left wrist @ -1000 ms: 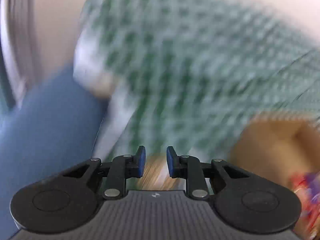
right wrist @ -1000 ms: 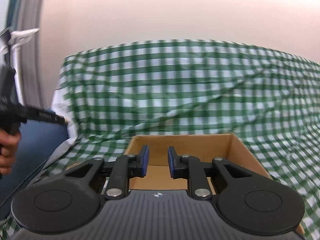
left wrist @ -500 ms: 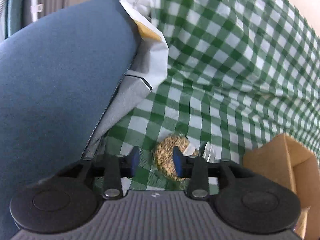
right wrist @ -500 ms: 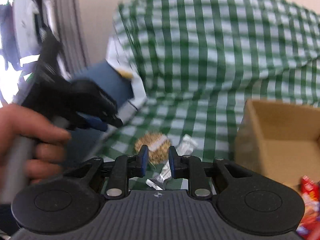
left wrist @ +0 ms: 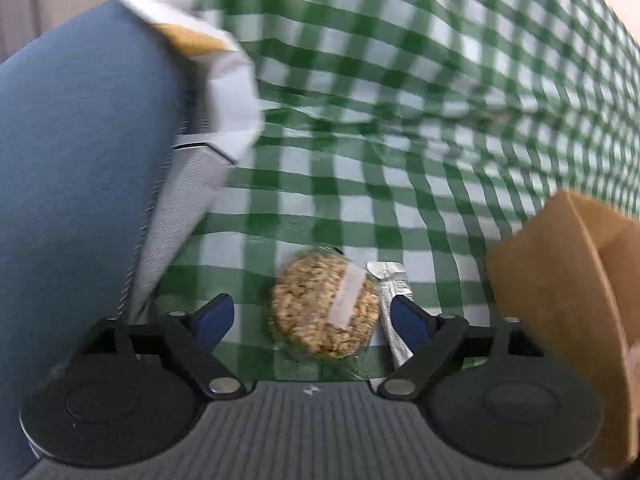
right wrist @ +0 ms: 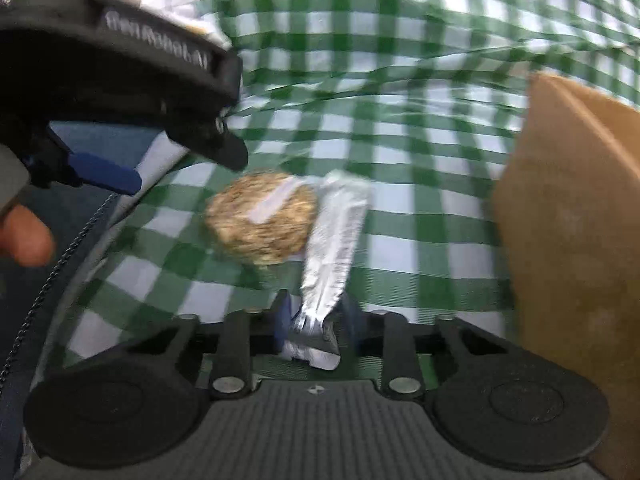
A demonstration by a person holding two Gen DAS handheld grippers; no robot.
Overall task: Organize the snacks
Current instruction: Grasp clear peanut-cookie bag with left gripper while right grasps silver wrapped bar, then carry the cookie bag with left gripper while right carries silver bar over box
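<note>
A round grain cake (left wrist: 324, 308) in clear wrap lies on the green checked cloth (left wrist: 360, 160). A silver packet (left wrist: 394, 312) lies against its right side. My left gripper (left wrist: 312, 306) straddles the cake; its jaws are opening wide and the pads stand clear of it. In the right wrist view the cake (right wrist: 262, 218) and silver packet (right wrist: 336, 236) lie side by side, with the left gripper (right wrist: 188, 172) hanging over them. My right gripper (right wrist: 316, 332) is closing, and its pads pinch the packet's near end.
A brown cardboard box (left wrist: 560, 280) stands just right of the snacks, its wall (right wrist: 568, 240) close to my right gripper. A blue cushion (left wrist: 80, 180) and grey-white fabric (left wrist: 188, 200) border the cloth on the left. A hand (right wrist: 24, 232) holds the left gripper.
The left gripper dropped toward the cake and spread its jaws from narrow to wide. The right gripper swung down and left from the box, and the packet's end now sits between its jaws.
</note>
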